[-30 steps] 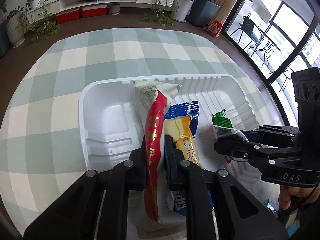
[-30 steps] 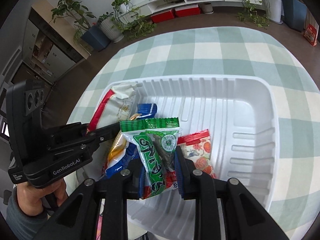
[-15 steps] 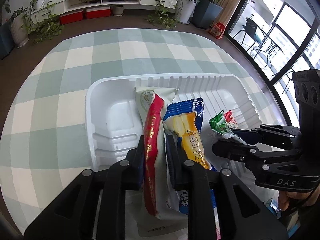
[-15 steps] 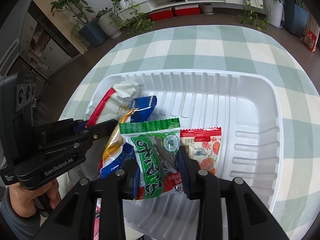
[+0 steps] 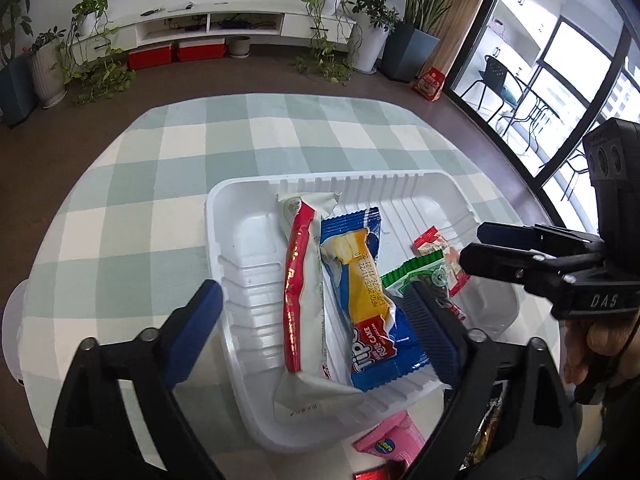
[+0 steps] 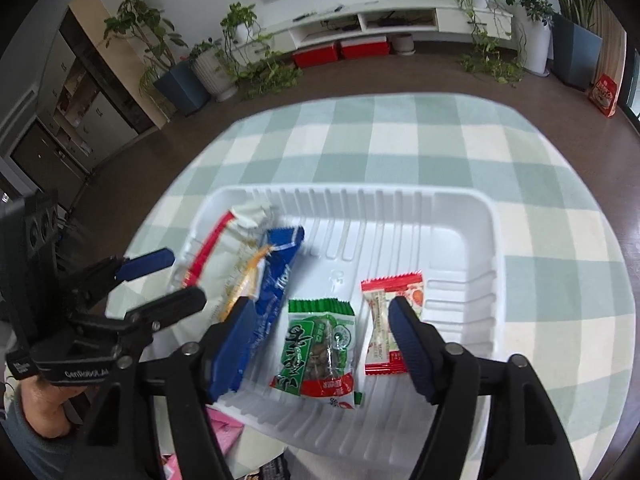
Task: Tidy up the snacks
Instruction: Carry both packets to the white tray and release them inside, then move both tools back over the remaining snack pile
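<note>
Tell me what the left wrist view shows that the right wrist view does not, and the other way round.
Only the left wrist view shows the balcony chair outside the window. Only the right wrist view shows the dark cabinet by the wall. Both show the white tray on the checked cloth, holding the long red-striped packet, the blue cake packet, the green packet and the small red packet, with the left gripper and right gripper both open.
</note>
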Action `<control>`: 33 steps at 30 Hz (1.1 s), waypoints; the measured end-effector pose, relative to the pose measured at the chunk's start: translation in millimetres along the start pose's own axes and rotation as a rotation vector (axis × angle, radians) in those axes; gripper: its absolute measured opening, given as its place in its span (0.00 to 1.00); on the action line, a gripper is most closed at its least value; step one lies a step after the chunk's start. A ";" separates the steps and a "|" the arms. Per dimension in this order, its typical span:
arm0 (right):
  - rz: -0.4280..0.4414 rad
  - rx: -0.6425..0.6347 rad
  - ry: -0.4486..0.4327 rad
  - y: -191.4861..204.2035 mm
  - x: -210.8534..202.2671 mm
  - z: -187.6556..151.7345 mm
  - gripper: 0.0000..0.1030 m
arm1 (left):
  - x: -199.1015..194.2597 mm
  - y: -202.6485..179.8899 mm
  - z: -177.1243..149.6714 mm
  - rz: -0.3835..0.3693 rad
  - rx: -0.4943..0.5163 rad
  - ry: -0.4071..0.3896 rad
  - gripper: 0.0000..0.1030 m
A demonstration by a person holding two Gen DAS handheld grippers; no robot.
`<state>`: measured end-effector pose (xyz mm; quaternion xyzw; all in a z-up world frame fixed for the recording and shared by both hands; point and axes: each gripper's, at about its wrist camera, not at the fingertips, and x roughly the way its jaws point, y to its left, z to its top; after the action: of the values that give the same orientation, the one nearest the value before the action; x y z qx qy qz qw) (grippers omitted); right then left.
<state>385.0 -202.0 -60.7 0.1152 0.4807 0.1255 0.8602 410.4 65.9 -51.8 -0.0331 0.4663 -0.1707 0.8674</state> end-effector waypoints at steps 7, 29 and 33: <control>0.122 0.043 -0.144 -4.8 -85.6 -14.5 0.92 | -81.6 -16.1 -39.3 0.043 0.028 -0.144 1.00; 0.165 0.182 -0.142 -0.4 -142.7 -256.9 0.75 | -123.7 -104.0 -218.4 -0.063 0.466 -0.007 0.78; 0.181 0.160 -0.136 7.1 -138.2 -261.2 0.72 | -94.3 -101.7 -211.6 -0.089 0.549 0.104 0.51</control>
<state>90.7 -220.1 -81.7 0.2347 0.4175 0.1556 0.8640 162.1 22.7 -73.7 0.1916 0.4444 -0.3299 0.8106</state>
